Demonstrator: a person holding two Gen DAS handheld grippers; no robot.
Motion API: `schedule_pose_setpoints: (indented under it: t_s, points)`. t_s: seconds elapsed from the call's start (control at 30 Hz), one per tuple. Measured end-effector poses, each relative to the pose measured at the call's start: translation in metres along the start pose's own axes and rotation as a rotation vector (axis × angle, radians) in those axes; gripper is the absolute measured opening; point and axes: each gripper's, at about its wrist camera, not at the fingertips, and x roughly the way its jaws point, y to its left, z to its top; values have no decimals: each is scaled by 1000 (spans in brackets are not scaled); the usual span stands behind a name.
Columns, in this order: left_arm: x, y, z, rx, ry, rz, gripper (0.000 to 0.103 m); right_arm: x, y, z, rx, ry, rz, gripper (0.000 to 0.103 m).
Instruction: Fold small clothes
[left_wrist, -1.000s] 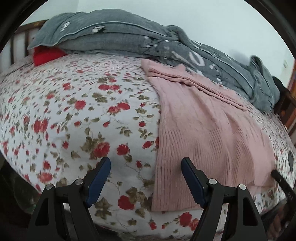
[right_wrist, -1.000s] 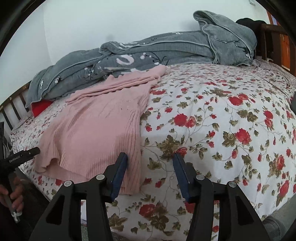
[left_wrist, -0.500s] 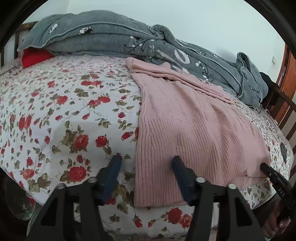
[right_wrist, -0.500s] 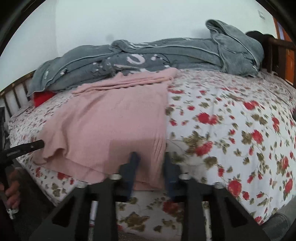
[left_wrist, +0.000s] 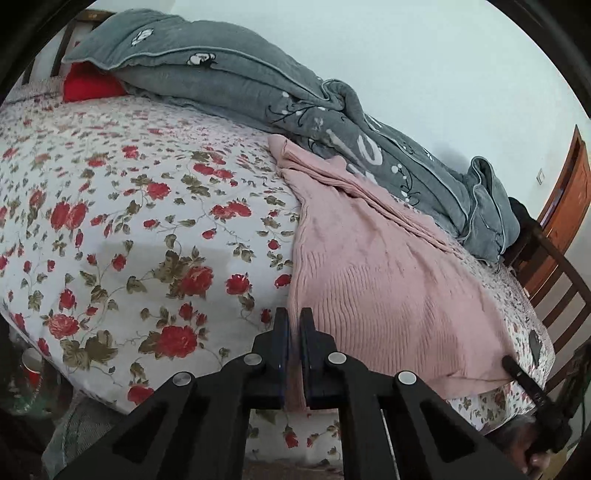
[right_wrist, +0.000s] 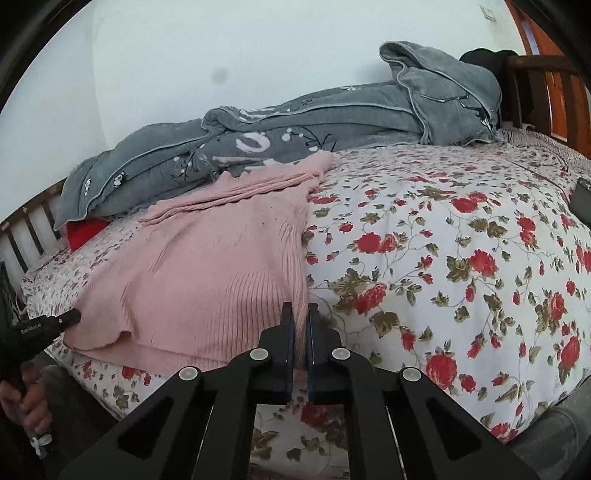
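Observation:
A pink ribbed knit top (left_wrist: 380, 280) lies spread on the flowered bedspread (left_wrist: 147, 221), its hem at the bed's near edge. In the left wrist view my left gripper (left_wrist: 294, 321) is closing its jaws on the hem's left corner, with pink fabric pinched between the pads. In the right wrist view my right gripper (right_wrist: 301, 314) is closing its jaws on the right corner of the pink top (right_wrist: 207, 273), also with fabric between the pads. Each view shows the other gripper at the opposite corner: the right gripper (left_wrist: 508, 363) and the left gripper (right_wrist: 74, 316).
A crumpled grey quilt (left_wrist: 332, 122) runs along the wall behind the top. A red pillow (left_wrist: 88, 86) sits under one end of it. Dark wooden bed rails (left_wrist: 561, 295) stand at the end. A red cup (left_wrist: 31, 369) is on the floor. A dark object (right_wrist: 583, 199) lies on the bedspread (right_wrist: 461, 240).
Both grippers went from wide open to shut, each sliding sideways onto a hem corner of the pink top. The hem is now bunched slightly at both corners.

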Motion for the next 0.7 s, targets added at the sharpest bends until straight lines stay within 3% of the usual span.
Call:
schedule_pose_setpoints:
  t_s: [0.1,0.23,0.37,0.47,0.53,0.7]
  points:
    - [-3,-2,-3,9,-6,-1,7,-5,-1,-1,-2,-12,6,5]
    - [3,9,-5,-58,34,-23,8,10,-6,-2,37,61,-8,5]
    - [5,5,-8,-46,64,-15,9,8,-1,-3,7,54,-14,11]
    - [10,-3,-13,-7,106,-30,21,15,1,-7,3,89,-2,24]
    - [10,-7,-15,8,112,-34,33,16,1,-6,13,91,4,26]
    - [9,-10,-16,21,111,-34,36,13,1,-12,11,46,-14,27]
